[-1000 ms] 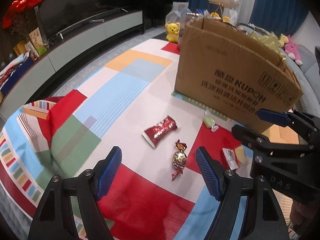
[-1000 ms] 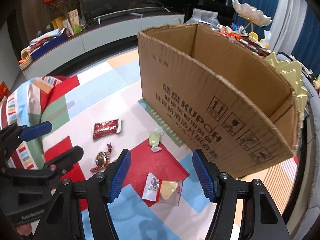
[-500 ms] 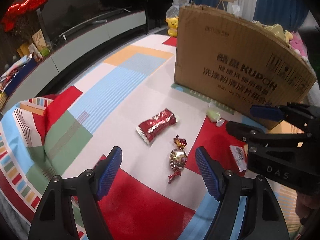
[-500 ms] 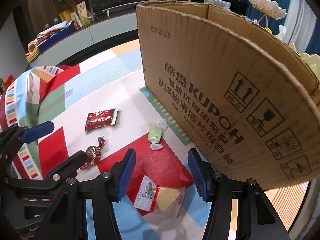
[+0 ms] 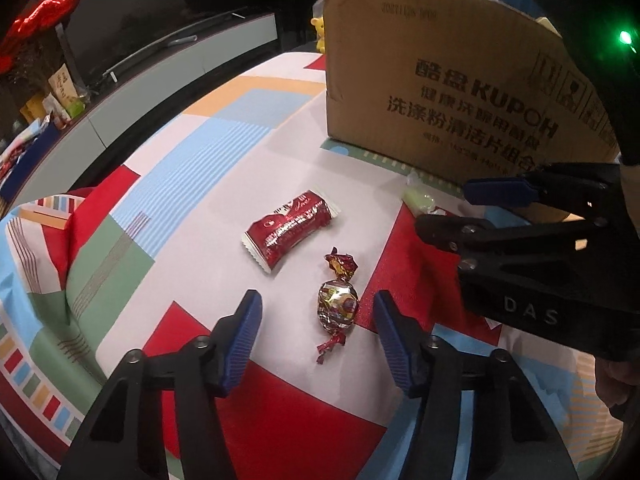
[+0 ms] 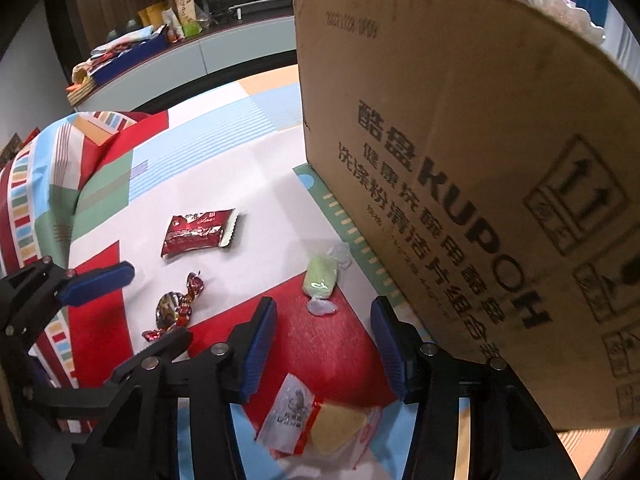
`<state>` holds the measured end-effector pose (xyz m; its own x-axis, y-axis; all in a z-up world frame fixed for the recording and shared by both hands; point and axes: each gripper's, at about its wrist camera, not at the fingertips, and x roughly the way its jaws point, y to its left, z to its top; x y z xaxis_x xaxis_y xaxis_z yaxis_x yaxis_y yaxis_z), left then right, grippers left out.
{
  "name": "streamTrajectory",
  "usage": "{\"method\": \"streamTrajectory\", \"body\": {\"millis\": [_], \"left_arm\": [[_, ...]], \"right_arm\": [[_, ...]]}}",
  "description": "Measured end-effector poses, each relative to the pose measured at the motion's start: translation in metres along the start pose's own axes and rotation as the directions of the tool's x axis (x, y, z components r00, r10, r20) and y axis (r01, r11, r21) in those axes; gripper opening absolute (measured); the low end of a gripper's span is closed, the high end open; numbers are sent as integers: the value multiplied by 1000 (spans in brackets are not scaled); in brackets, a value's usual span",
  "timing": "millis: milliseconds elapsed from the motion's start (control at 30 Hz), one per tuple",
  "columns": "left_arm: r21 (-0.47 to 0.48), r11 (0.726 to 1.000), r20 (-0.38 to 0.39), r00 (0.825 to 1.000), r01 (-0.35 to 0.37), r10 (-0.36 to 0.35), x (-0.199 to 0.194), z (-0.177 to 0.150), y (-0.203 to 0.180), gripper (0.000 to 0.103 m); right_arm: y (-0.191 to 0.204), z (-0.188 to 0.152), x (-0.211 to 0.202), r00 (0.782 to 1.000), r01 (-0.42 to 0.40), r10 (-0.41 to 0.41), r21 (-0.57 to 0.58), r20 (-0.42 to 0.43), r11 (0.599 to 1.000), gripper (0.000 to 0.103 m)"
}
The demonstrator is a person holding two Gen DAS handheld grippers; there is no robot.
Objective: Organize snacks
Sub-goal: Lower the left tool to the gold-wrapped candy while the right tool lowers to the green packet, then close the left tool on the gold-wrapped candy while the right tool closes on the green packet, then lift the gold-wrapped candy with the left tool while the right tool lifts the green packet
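On the patchwork tablecloth lies a foil-wrapped candy (image 5: 337, 306), and my left gripper (image 5: 320, 334) hovers around it. Its jaws are closing with the candy between them, pads clear of the wrapper. A red snack packet (image 5: 290, 228) sits just beyond. My right gripper (image 6: 324, 344) is low over the red patch, jaws also closing. A clear packet with a yellow snack (image 6: 316, 420) lies between its fingers, untouched. Ahead of it lies a green wrapped candy (image 6: 320, 278). The right wrist view also shows the foil candy (image 6: 176, 308), the red packet (image 6: 198, 232) and the left gripper (image 6: 160, 302).
A tall cardboard box (image 6: 460, 160) stands close on the right, its wall right beside my right gripper. The right gripper (image 5: 440, 208) crosses the left wrist view near the green candy (image 5: 418, 200). A low TV cabinet (image 5: 160, 92) runs beyond the table's far edge.
Both grippers have sunk toward the tablecloth and their jaws have narrowed. The foil candy now sits between the left fingers, and the yellow snack packet between the right ones.
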<state>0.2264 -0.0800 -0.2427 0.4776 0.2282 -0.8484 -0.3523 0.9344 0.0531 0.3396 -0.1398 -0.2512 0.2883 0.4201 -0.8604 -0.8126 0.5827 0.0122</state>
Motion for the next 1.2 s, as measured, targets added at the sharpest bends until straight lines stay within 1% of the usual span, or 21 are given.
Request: {"method": "streamTrajectory", "body": {"millis": [67, 167, 333, 400, 433, 467, 500, 533, 567, 700, 967, 1200], "left_arm": [[2, 1000, -3, 1000, 0, 0, 3, 0, -1, 53], [8, 1000, -7, 1000, 5, -5, 7, 1, -3, 46], [6, 1000, 3, 1000, 10, -10, 12, 2, -3, 43], [8, 1000, 13, 1000, 16, -16, 13, 3, -4, 37], [9, 1000, 16, 1000, 20, -20, 13, 3, -4, 36], [10, 1000, 21, 999, 28, -28, 13, 3, -4, 30], [14, 999, 23, 999, 37, -37, 13, 2, -5, 26], [18, 999, 24, 999, 44, -44, 13, 2, -5, 23], [18, 999, 23, 998, 50, -50, 13, 3, -5, 21], [15, 998, 23, 998, 54, -55, 13, 3, -4, 21], [9, 999, 17, 999, 47, -48, 14, 6, 0, 21], [13, 998, 28, 998, 62, -62, 7, 10, 2, 21]], "right_arm": [[-1, 1, 3, 1000, -6, 6, 0, 0, 1000, 48], [-1, 2, 9, 1000, -12, 12, 2, -3, 1000, 46], [-2, 4, 15, 1000, -10, 10, 5, 4, 1000, 42], [-1, 6, 17, 1000, -7, 7, 1, 13, 1000, 41], [-1, 6, 18, 1000, -5, 5, -2, 16, 1000, 39], [0, 7, 19, 1000, -2, 2, -6, 22, 1000, 33], [0, 8, 19, 1000, -3, 3, -7, 24, 1000, 29], [1, 9, 19, 1000, -3, 3, -10, 24, 1000, 22], [2, 9, 19, 1000, 2, -1, -15, 24, 1000, 22], [7, 9, 19, 1000, 17, -16, -35, 24, 999, 21], [9, 6, 10, 999, 28, -27, -21, 20, 999, 21], [8, 3, -4, 998, 54, -54, 32, 23, 998, 21]]}}
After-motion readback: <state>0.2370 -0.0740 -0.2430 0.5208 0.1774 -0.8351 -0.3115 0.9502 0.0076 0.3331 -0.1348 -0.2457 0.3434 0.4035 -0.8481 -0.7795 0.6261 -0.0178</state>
